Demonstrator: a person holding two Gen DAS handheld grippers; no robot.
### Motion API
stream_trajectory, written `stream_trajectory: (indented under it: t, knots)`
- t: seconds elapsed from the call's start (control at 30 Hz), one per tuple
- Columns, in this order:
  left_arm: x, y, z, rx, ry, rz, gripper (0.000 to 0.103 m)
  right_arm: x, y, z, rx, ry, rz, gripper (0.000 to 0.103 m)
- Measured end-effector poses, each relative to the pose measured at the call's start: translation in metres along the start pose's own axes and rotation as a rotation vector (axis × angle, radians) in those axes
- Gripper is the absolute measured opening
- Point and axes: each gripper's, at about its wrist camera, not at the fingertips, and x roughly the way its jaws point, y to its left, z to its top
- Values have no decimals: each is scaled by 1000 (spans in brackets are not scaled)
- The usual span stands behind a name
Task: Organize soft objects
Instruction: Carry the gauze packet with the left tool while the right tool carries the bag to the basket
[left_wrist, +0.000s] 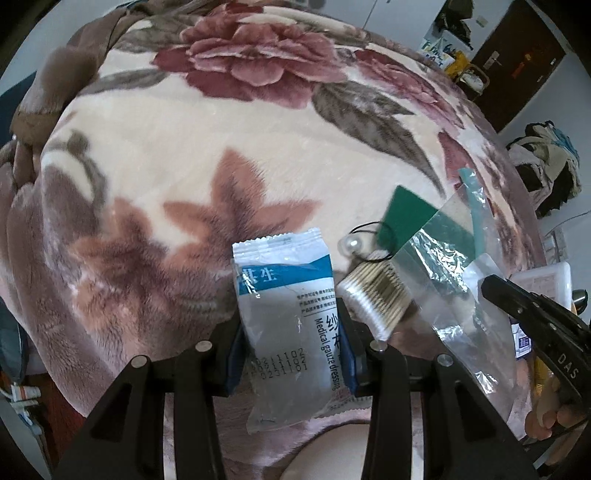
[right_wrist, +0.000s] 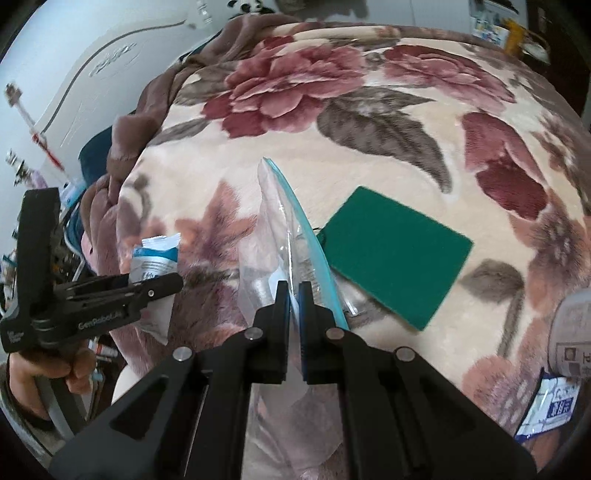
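A plush cream blanket printed with large maroon flowers and grey-brown leaves (left_wrist: 177, 155) covered the bed, its mauve-brown edge bunched in folds at the far left. Beyond it stood a dark brown wooden door with a metal handle (left_wrist: 517, 62), and near that a yellow bag (left_wrist: 460, 62) sat among small clutter too blurred to name. A heap of dark and pale clothes (left_wrist: 546, 162) lay past the blanket's right edge. In the right wrist view a white panel with a curved grey line and raised ornament (right_wrist: 92, 74) rose behind the bed at the left, and a red-and-white stick-like object (right_wrist: 33, 125) leaned in front of it
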Motion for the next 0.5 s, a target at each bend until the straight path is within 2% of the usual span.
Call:
stream_trajectory:
  t: [0.5]
  knots:
    - [-28, -80, 28, 112, -64, -59, 43, -65, -47, 7, 101, -121, -31, 5]
